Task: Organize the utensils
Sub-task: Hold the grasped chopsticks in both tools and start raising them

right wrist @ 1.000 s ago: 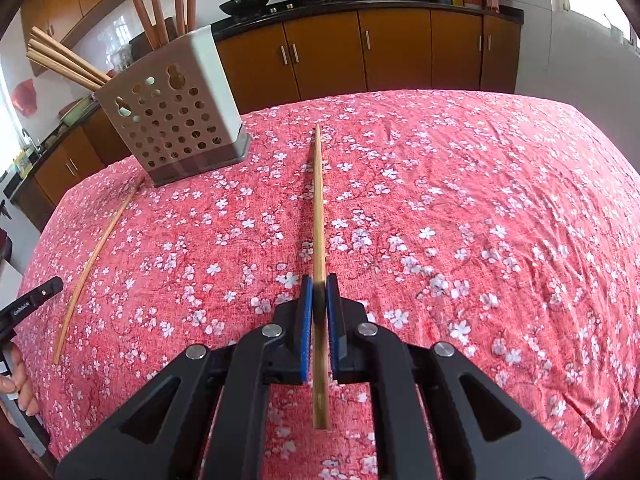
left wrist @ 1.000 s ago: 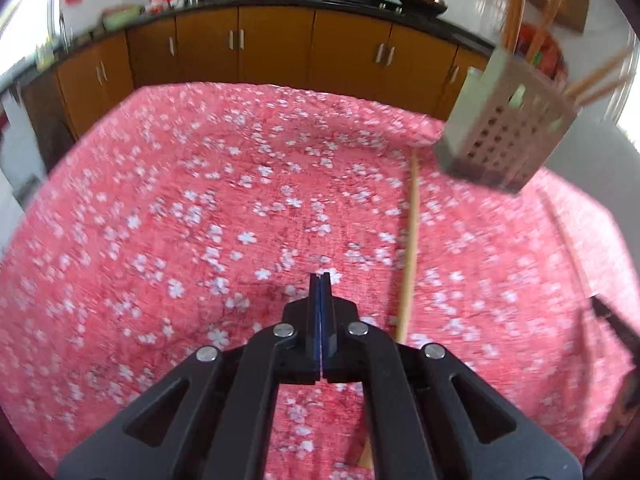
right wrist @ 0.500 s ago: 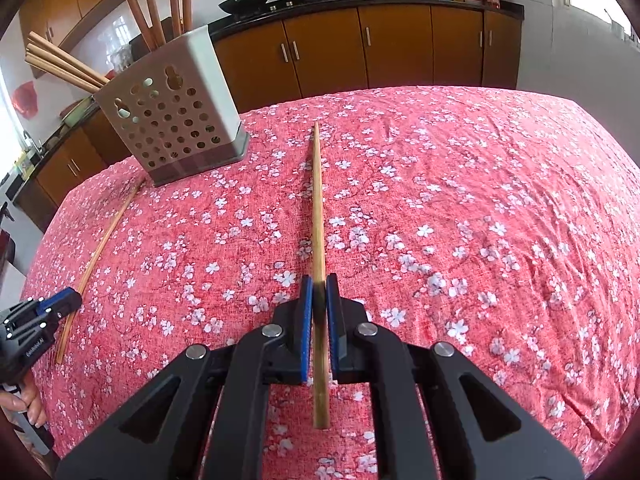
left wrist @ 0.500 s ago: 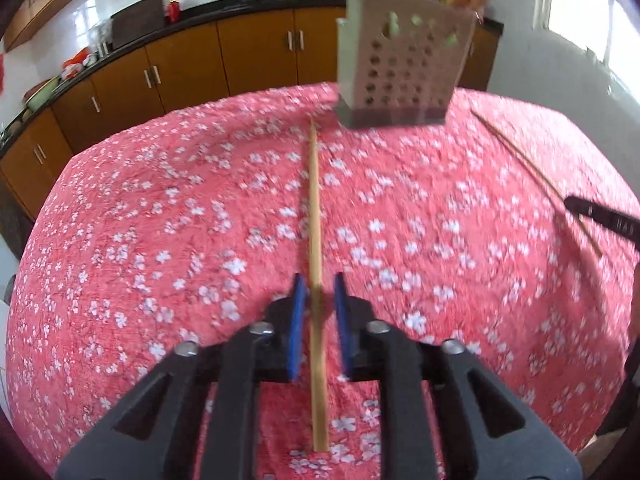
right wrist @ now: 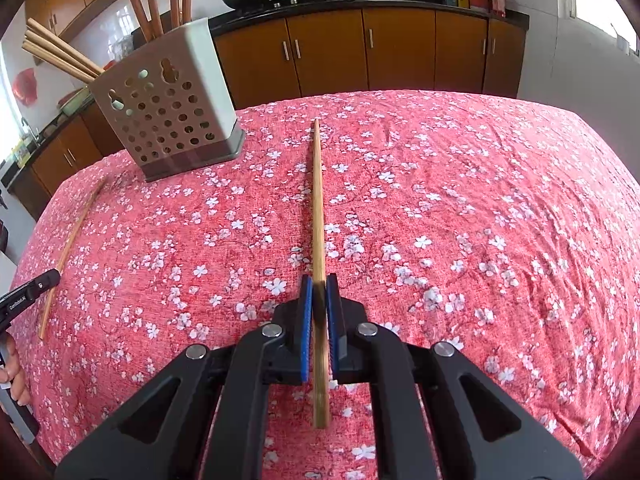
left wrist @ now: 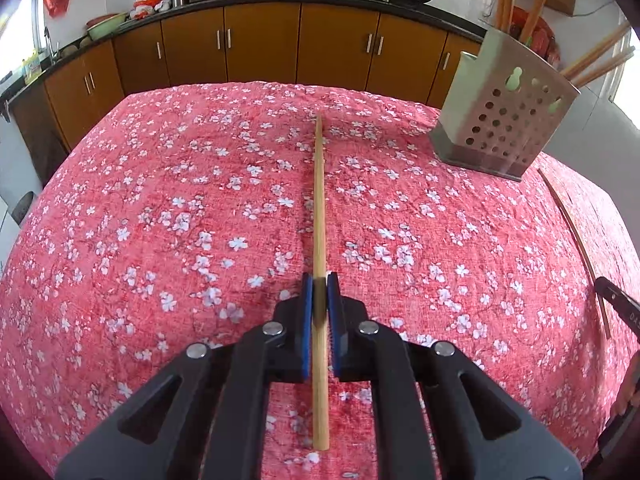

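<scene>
Two wooden chopsticks lie on the red floral tablecloth. My left gripper (left wrist: 319,280) is shut on one chopstick (left wrist: 319,200), which runs straight ahead between the blue pads. My right gripper (right wrist: 319,282) is shut on the other chopstick (right wrist: 318,200) in the same way. The perforated metal utensil holder (left wrist: 506,120) stands between the two, at the far right in the left wrist view and far left in the right wrist view (right wrist: 168,120), with several chopsticks upright in it. Each view shows the other chopstick at its edge, in the left wrist view (left wrist: 572,236) and the right wrist view (right wrist: 72,240).
The red flowered tablecloth (left wrist: 160,200) covers the whole table, whose far edge drops toward brown kitchen cabinets (left wrist: 260,44). The other gripper's tip shows at the right edge of the left wrist view (left wrist: 618,304) and at the left edge of the right wrist view (right wrist: 28,292).
My left gripper swung over to its chopstick, straddled it with open jaws, then closed on it. My right gripper has stayed shut on its chopstick.
</scene>
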`<state>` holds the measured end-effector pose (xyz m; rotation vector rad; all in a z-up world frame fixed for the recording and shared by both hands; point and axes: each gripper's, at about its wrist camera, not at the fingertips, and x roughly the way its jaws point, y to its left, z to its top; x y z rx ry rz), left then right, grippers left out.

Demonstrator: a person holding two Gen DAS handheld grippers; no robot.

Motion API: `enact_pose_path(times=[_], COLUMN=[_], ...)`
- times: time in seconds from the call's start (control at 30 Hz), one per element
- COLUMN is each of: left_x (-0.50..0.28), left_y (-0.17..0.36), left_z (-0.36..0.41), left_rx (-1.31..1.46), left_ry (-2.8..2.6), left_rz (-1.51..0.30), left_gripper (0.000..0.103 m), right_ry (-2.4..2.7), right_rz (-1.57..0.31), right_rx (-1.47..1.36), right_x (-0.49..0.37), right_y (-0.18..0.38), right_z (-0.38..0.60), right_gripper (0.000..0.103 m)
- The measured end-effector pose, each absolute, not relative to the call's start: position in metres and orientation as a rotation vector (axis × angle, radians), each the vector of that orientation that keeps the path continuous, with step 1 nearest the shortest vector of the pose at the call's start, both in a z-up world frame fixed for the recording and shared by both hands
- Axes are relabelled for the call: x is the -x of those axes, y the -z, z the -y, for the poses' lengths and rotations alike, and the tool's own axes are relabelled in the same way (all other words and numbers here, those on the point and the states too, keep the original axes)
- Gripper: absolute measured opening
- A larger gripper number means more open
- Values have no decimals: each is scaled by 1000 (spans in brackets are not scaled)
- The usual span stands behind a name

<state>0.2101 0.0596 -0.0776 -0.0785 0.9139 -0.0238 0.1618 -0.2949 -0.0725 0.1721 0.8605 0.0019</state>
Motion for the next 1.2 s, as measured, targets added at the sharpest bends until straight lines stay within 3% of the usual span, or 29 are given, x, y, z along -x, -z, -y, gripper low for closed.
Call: enact_pose_path(times=[0.17, 1.2], left_x=[-211, -211], left_y=[79, 81], left_z=[-52, -53], left_rx=[70, 100], left_ry=[36, 56], left_rz=[-903, -893], left_gripper=[16, 16], right_ry=[-5, 5], right_rz=[-874, -863], right_rx=[-144, -118], right_x=[-170, -171], right_y=[75, 76], right_z=[292, 290], right_gripper=[8, 9])
